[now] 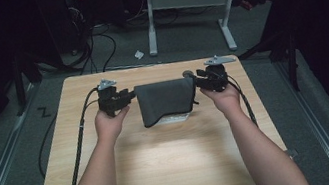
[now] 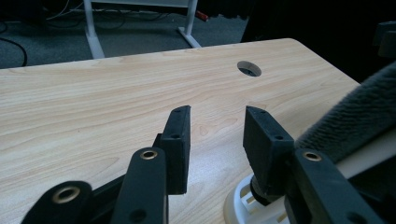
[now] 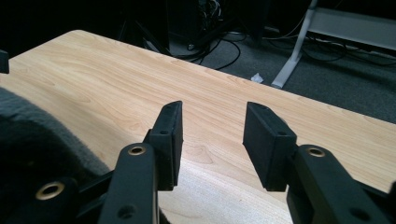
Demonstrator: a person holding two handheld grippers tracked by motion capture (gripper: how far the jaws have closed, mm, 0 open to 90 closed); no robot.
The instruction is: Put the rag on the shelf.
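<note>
1. Forearms enter from the bottom of the high view; left hand [image 1: 110, 121] and right hand [image 1: 225, 97] each carry a gripper up at mid-frame.
2. Left gripper [image 1: 128, 96] sits just at the left edge of the cloth [image 1: 166, 101]. Jaws parted, nothing between them; in its own view only bare table [image 2: 93, 102] shows in the gap.
3. Right gripper [image 1: 197, 83] sits at the cloth's right edge. Jaws also parted and empty; the wood shows between them in its own view.
4. Cloth: dark grey, centre of the high view, draped over a white object [image 1: 177, 119] that peeks out at its lower edge. It looks folded, top edge straight between the two grippers, lower left corner cut at a slant.
5. In the left gripper view the cloth [image 2: 355, 126] is at right, with the white object [image 2: 243, 205] under it, lower centre. In the right gripper view the cloth [image 3: 37, 154] fills the lower left.
6. Progress, judged: cloth laid over the object and let go, so the covering step looks done. Left: pull hands away, maybe straighten the slanted corner.
7. Hole [image 2: 249, 69] in the table, upper centre of the left gripper view, unused.
</note>
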